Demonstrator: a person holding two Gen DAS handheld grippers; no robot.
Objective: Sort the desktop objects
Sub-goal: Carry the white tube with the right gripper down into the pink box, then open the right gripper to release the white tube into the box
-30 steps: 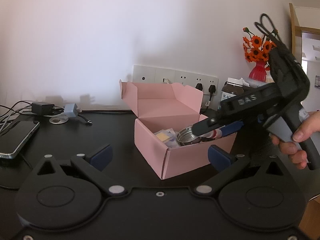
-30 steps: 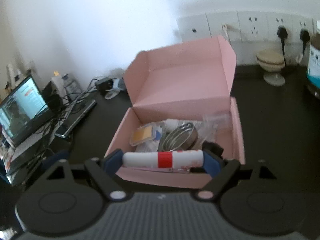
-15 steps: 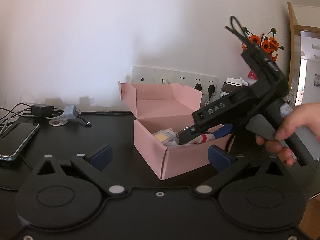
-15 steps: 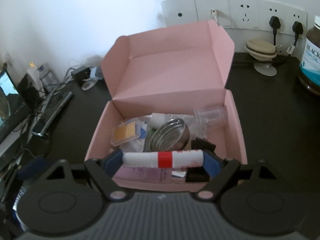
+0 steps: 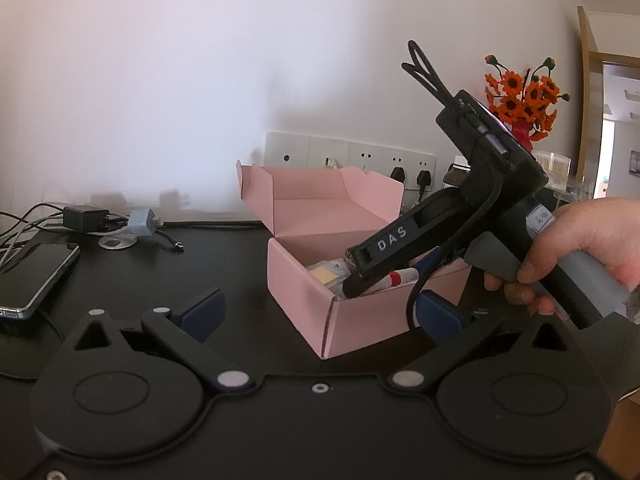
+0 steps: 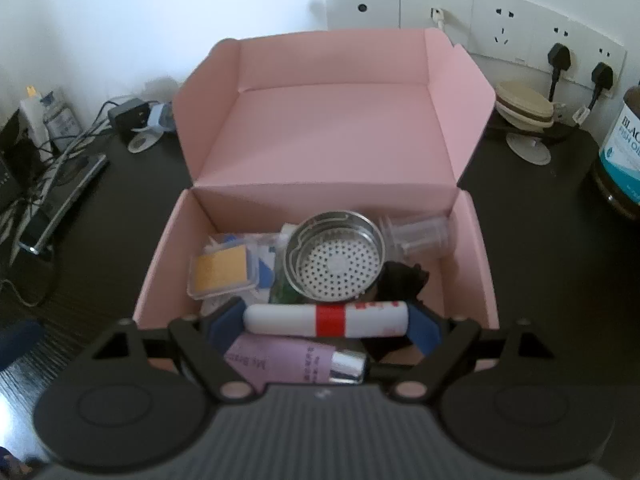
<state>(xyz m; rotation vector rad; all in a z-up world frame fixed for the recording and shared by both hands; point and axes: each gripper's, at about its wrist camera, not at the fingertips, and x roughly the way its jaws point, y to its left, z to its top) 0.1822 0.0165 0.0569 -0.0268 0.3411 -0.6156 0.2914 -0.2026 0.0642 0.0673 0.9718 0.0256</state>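
Note:
An open pink cardboard box (image 6: 160, 264) (image 5: 296, 292) stands on the dark desk with its lid up. My right gripper (image 6: 326, 320) (image 5: 384, 280) is tilted down over the box's front part, shut end to end on a white tube with a red band (image 6: 326, 320) (image 5: 394, 278). Inside the box lie a metal strainer (image 6: 336, 256), a clear case with a yellow pad (image 6: 220, 270), a clear plastic cup (image 6: 420, 232), a black object (image 6: 404, 280) and a lilac tube with a silver cap (image 6: 292, 362). My left gripper (image 5: 320, 314) stays open, empty, in front of the box.
Left of the box lie a phone (image 5: 32, 276), chargers (image 5: 86, 218) and cables. A wall socket strip (image 5: 352, 156) runs behind it. A fish-oil bottle (image 6: 622, 148) and a beige stand (image 6: 524, 108) sit at the right, with orange flowers (image 5: 520, 100) beyond. A person's hand (image 5: 580, 248) holds the right gripper.
My right gripper, still holding the white tube, has moved in over the box and tipped further down, so the tube now hangs above the contents. The left gripper has not moved.

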